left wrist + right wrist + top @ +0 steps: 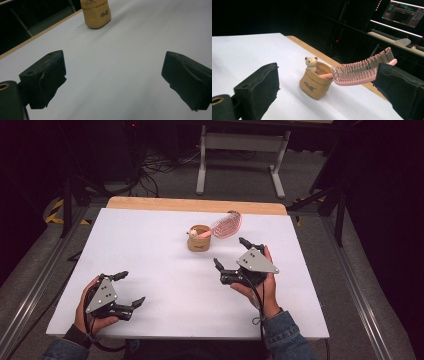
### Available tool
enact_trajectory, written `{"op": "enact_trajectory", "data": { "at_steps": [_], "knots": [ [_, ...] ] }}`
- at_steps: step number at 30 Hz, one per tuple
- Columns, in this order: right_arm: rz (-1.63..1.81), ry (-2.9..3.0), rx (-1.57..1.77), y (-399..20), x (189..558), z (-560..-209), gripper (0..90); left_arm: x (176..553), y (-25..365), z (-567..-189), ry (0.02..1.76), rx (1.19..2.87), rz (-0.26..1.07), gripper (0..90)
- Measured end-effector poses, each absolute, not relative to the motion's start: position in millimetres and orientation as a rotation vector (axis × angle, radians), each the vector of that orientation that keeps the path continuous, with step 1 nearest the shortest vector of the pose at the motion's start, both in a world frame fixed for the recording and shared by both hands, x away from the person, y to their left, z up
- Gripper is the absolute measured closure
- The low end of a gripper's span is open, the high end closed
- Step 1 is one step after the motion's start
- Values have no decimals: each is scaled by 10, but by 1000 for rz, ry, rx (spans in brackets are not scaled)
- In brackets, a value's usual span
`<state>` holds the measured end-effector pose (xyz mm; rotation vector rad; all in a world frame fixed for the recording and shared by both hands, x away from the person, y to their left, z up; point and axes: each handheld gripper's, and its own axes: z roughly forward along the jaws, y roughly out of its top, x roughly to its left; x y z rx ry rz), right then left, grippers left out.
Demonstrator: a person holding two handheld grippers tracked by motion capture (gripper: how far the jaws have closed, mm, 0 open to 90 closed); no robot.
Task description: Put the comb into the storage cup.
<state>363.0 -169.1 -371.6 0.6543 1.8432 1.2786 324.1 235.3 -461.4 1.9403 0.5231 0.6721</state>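
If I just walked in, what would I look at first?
Probably the little tan holder with a tiny bear on its rim, standing toward the far middle of the white table. A pink hairbrush sticks out of it, handle inside, bristle head leaning over the side. Nearer the person, the left gripper and right gripper are both open and hold nothing.

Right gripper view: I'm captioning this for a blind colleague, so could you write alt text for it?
A pink hairbrush leans handle-first in a tan cup with a small bear figure on its rim, standing on a white table. The right tongs frame the scene, jaws wide apart and holding nothing. Dark room and a monitor lie behind.
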Motion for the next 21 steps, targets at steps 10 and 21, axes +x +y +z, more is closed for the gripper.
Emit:
{"op": "enact_trajectory", "data": {
  "at_steps": [10, 21],
  "knots": [
    [1274, 1872, 619, -1701, 3521, -3743, 60, 3244, 2351, -4617, 523, 1944, 668, 67],
    [1265, 1898, 594, -1744, 3430, -3799, 60, 3240, 2344, -4616, 523, 1944, 668, 66]
  ]
}}
